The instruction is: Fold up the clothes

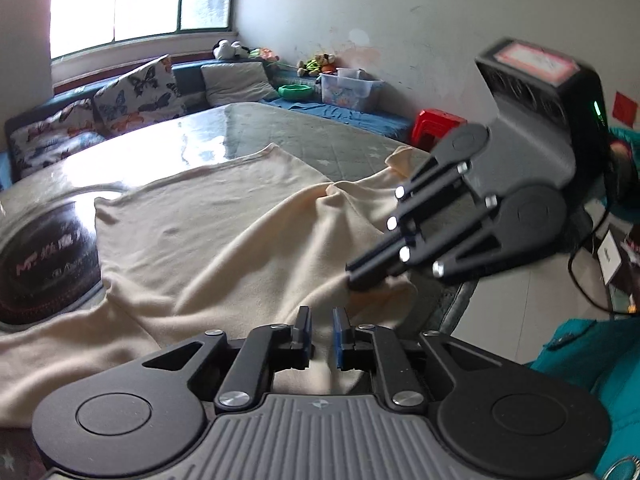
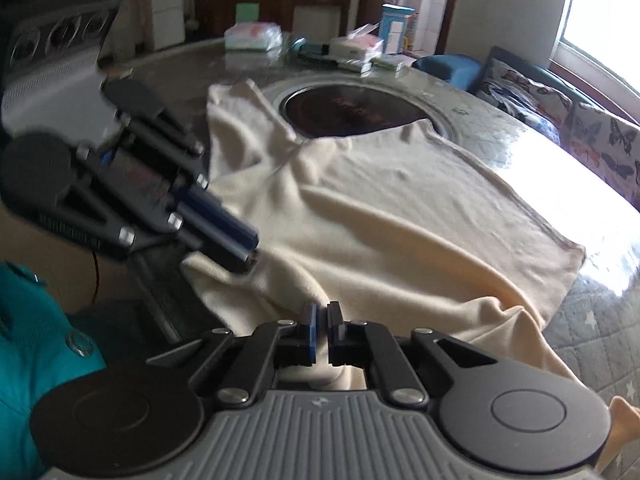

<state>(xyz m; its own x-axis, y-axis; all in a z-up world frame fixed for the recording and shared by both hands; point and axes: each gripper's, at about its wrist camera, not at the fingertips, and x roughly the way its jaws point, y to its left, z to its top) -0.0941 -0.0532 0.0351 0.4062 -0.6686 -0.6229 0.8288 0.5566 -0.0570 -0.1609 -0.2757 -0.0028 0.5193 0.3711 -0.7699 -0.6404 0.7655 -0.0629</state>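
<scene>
Evidently both tools have taken hold of the cream shirt (image 2: 400, 216) along its near hem, at the near edge of the surface (image 1: 280, 128), so that the cloth can be lifted and carried over itself in one even fold. The left tool (image 1: 322, 330), in its own view, has its two pads drawn close with a ridge of fabric rising between them; they are not quite touching, which fits a pinch on a doubled layer of cloth. The right tool (image 2: 322, 330) is closed tighter, with cloth bunched in and beneath its pads, and the left view shows its tips buried in a gathered fold at the hem.

Holding two separate points on the same edge keeps that edge taut and straight, which I judge to be the reason for the spacing. The rest of the shirt lies spread flat across the surface, one sleeve reaching toward the dark round inset (image 2: 356, 110) near the middle, and a corner of the hem trailing off the near edge. Boxes and packets (image 2: 304, 46) sit along the far edge, well apart from the shirt, so the fold has room.
</scene>
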